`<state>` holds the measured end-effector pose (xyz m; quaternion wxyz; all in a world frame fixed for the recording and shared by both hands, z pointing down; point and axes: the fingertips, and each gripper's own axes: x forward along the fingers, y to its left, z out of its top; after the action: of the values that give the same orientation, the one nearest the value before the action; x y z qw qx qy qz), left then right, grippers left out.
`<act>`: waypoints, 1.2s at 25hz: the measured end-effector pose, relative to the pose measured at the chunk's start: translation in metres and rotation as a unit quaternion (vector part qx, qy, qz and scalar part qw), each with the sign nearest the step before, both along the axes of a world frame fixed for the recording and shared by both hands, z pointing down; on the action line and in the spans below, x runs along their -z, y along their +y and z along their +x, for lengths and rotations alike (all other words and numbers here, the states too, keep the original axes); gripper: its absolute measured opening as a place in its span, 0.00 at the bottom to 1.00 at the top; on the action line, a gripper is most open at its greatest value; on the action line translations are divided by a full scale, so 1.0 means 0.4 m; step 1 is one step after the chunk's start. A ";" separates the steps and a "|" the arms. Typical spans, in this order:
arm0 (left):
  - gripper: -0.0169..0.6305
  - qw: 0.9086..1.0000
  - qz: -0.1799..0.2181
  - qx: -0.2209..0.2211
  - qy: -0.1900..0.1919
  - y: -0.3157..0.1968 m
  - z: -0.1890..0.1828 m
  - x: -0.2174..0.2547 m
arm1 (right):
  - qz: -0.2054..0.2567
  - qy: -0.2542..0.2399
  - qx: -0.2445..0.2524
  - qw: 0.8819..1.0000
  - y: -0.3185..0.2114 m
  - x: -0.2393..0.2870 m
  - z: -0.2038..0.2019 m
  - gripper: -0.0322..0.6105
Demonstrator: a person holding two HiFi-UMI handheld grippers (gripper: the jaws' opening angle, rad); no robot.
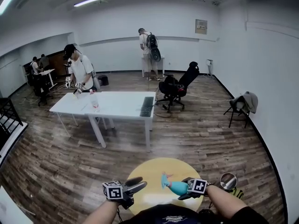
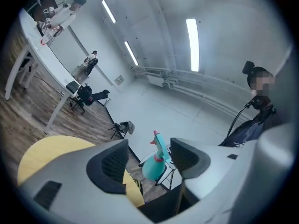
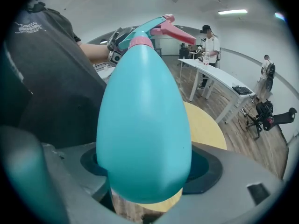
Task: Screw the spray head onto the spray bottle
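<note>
A teal spray bottle (image 1: 177, 187) lies tilted over the round yellow table (image 1: 152, 169), with my right gripper (image 1: 187, 190) shut on its body. In the right gripper view the bottle (image 3: 145, 125) fills the space between the jaws, and the teal spray head (image 3: 152, 28) with its pink trigger sits on the pink collar at the neck. My left gripper (image 1: 136, 186) stands open to the left of the bottle, apart from it, pointing toward it. In the left gripper view the bottle (image 2: 153, 166) shows beyond the open jaws of that gripper (image 2: 148, 158), with nothing between them.
A long white table (image 1: 117, 107) with a keyboard stands further out, and a person works at its far end. A black office chair (image 1: 177, 85) and a folding chair (image 1: 240, 107) stand on the wooden floor. A small round stool (image 1: 228, 181) is close at the right.
</note>
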<state>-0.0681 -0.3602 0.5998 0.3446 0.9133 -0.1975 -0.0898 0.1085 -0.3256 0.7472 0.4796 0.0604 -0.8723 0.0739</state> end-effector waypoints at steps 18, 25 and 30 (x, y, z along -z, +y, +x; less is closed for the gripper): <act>0.40 0.930 0.204 -0.232 -0.196 0.163 0.285 -0.021 | 0.006 0.034 0.099 0.995 0.068 0.004 -0.068 0.71; 0.52 0.999 0.019 -0.026 0.002 0.021 0.056 0.016 | -0.021 -0.003 0.031 0.999 0.028 0.008 -0.033 0.71; 0.52 0.999 -0.039 0.021 0.009 -0.008 -0.017 -0.027 | -0.007 0.011 0.018 1.000 0.008 -0.006 -0.021 0.71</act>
<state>-0.0751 -0.3635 0.6107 0.3798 0.8940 -0.2168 -0.0977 0.0999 -0.3223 0.7494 0.4907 0.0425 -0.8675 0.0704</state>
